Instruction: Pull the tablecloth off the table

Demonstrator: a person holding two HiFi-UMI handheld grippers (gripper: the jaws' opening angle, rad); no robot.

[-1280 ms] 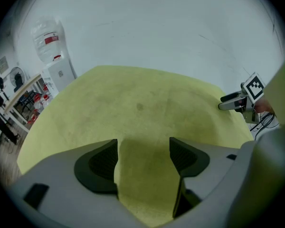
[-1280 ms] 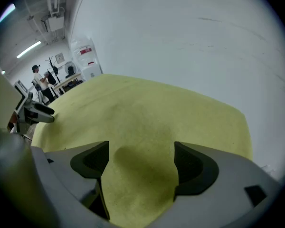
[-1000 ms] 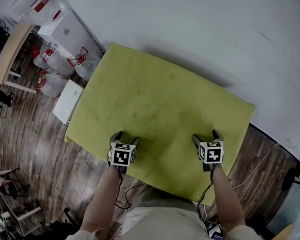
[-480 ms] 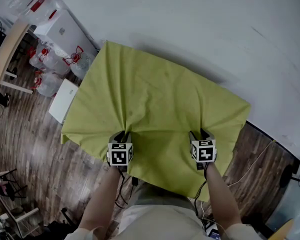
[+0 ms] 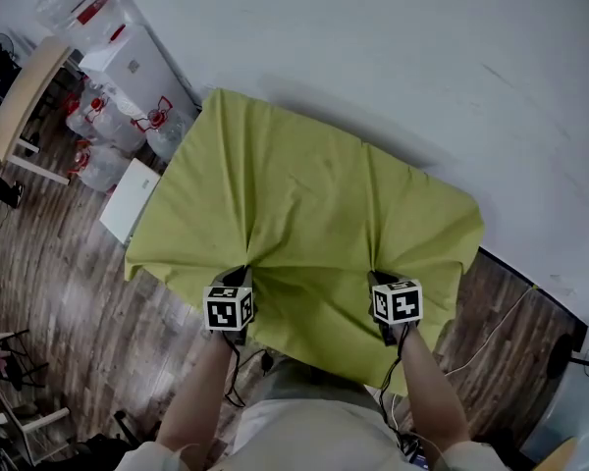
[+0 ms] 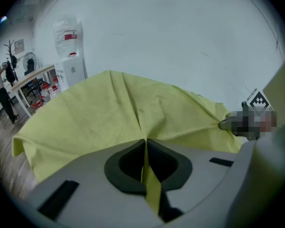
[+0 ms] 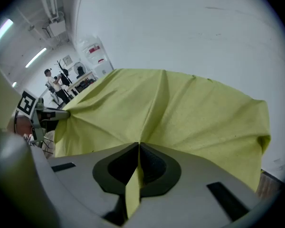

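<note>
The yellow-green tablecloth [image 5: 314, 204] lay spread over the table, hiding it, with creases fanning out from two pinch points near its front edge. There the left gripper [image 5: 240, 275] and the right gripper [image 5: 375, 279] were each clamped on a fold of the cloth, a strip of it showing between the closed jaws. The grasp looked complete. The next move would likely be an even, level pull with both grippers toward the person, so the cloth slid off without bunching.

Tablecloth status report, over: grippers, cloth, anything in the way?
Left gripper shut on tablecloth fold. Right gripper shut on it too. Cloth puckered toward both grips, not yet pulled off. Nothing lying on it.
</note>
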